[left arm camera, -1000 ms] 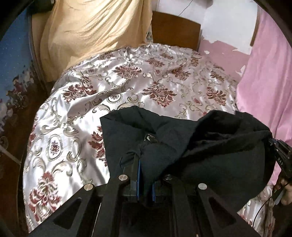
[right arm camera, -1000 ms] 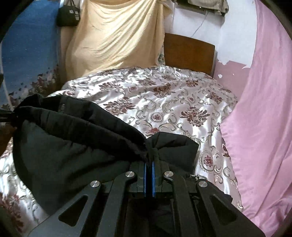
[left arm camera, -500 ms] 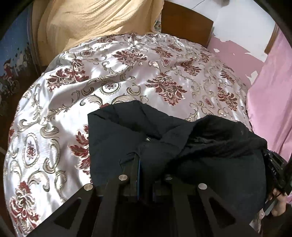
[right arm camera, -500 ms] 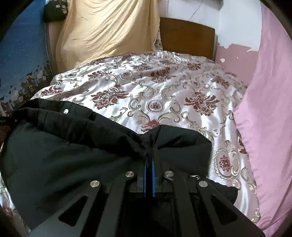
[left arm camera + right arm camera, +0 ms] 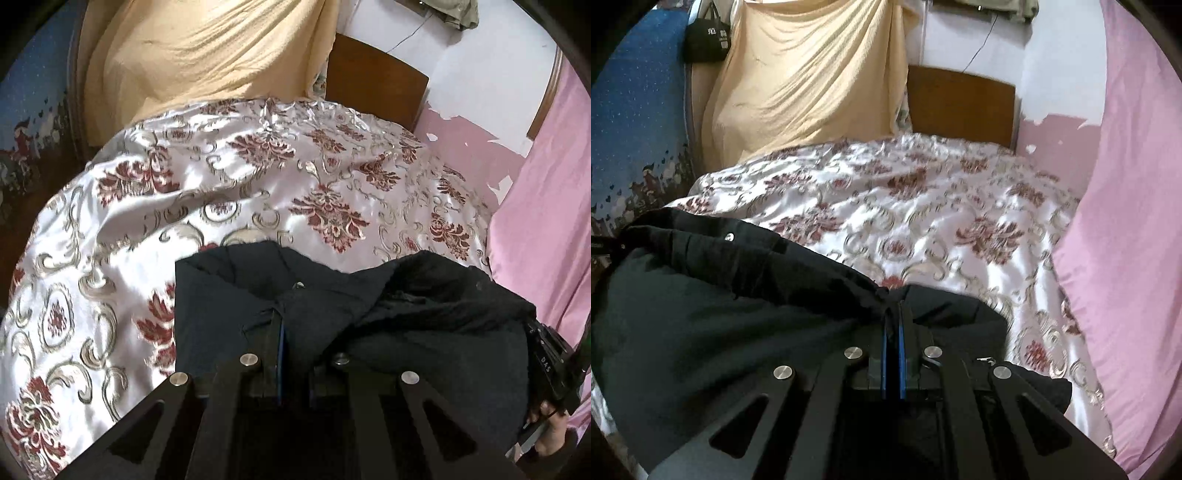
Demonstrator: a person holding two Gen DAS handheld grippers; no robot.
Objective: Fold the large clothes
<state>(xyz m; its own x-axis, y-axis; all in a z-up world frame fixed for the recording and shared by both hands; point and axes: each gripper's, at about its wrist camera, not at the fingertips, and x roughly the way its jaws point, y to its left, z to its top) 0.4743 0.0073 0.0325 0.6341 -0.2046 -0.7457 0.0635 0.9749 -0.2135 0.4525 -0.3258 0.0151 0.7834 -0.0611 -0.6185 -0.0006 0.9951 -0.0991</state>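
Observation:
A large black garment (image 5: 424, 325) hangs bunched between my two grippers above the near end of the bed. My left gripper (image 5: 284, 321) is shut on one edge of it, with cloth draped over the fingertips. My right gripper (image 5: 894, 314) is shut on the other edge of the black garment (image 5: 720, 314), which spreads to the left and sags. The right gripper's body and the holding hand show at the right edge of the left wrist view (image 5: 546, 365). A metal snap (image 5: 729, 237) shows on the cloth.
The bed carries a shiny white cover with red floral patterns (image 5: 258, 177) (image 5: 923, 206). A yellow cloth (image 5: 805, 81) hangs at the head end beside a brown headboard (image 5: 960, 107). A pink curtain (image 5: 1126, 221) hangs on the right, a blue patterned one (image 5: 631, 122) on the left.
Both grippers have tilted up and pulled back slightly with the garment still clamped; more wall and headboard show now than half a second ago. The garment stays bunched between them.

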